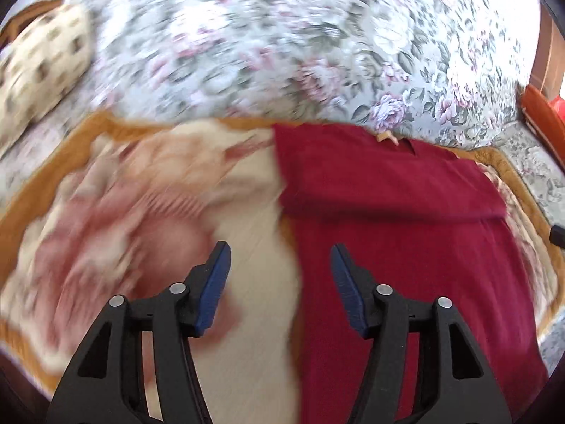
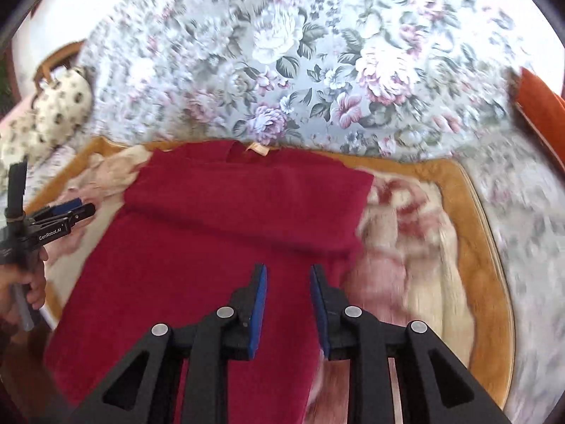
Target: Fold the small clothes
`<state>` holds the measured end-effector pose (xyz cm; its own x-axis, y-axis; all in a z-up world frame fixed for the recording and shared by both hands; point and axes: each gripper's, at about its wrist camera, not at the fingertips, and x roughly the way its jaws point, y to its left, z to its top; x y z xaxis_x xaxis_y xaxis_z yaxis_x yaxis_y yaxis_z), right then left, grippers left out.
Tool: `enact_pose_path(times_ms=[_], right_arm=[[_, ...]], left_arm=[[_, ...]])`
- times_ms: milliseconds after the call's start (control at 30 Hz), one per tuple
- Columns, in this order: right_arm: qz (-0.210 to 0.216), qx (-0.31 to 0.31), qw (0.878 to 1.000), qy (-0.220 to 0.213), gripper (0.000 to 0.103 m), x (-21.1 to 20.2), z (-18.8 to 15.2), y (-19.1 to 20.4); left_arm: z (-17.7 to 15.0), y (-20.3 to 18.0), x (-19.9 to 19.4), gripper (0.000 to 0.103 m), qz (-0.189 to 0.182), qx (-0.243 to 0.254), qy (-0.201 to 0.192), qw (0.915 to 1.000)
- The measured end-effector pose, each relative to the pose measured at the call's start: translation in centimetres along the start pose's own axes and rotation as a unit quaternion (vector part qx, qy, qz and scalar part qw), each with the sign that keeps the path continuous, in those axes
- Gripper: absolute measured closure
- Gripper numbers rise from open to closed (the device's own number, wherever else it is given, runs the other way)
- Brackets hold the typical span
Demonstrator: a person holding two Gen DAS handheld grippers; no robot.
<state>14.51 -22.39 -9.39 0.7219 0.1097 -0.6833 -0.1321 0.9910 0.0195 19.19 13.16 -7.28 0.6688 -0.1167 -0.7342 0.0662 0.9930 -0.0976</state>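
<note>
A dark red garment [image 1: 388,219] lies flat on a cream and pink blanket [image 1: 148,190] with an orange border. Its sleeves are folded in across the upper part, and a small tag shows at the collar [image 2: 257,149]. My left gripper [image 1: 280,251] is open and empty above the garment's left edge. It also shows in the right wrist view [image 2: 76,208], held by a hand at the left. My right gripper [image 2: 287,272] is open and empty above the garment's [image 2: 212,233] lower right part.
The blanket [image 2: 434,247] lies on a floral sofa seat, with the floral backrest [image 2: 317,70] behind. A cream spotted bag [image 2: 53,113] sits at the far left. An orange-red cushion [image 2: 540,106] is at the far right.
</note>
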Motion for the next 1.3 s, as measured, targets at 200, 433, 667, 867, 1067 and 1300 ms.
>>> enact_pose_path(times_ms=[200, 433, 667, 867, 1067, 1300], right_arm=[[0.053, 0.073, 0.996, 0.014, 0.074, -4.3, -8.5, -0.5], [0.1, 0.156, 0.982, 0.021, 0.066, -6.6, -14.4, -0.3], [0.104, 0.206, 0.972, 0.037, 0.064, -5.9, -16.5, -1.0], [0.109, 0.222, 0.969, 0.022, 0.064, -6.8, -17.3, -1.3], [0.141, 0.242, 0.959, 0.04, 0.063, -6.2, -18.3, -1.3], [0.156, 0.266, 0.95, 0.044, 0.062, -6.3, -18.9, -1.6]], left_arm=[[-9.3, 2.1, -5.0, 0.041, -0.045, -0.031, 0.048, 0.9974], [-15.1, -0.5, -7.5, 0.042, -0.12, -0.031, 0.08, 0.989], [-15.0, -1.7, -7.3, 0.042, -0.163, -0.015, 0.085, 0.9828], [-14.6, -1.3, -6.4, 0.055, -0.184, -0.032, 0.111, 0.9761], [-14.6, -0.8, -5.9, 0.079, -0.199, -0.046, 0.123, 0.9711], [-13.8, -1.7, -6.7, 0.096, -0.196, -0.022, 0.114, 0.9737]])
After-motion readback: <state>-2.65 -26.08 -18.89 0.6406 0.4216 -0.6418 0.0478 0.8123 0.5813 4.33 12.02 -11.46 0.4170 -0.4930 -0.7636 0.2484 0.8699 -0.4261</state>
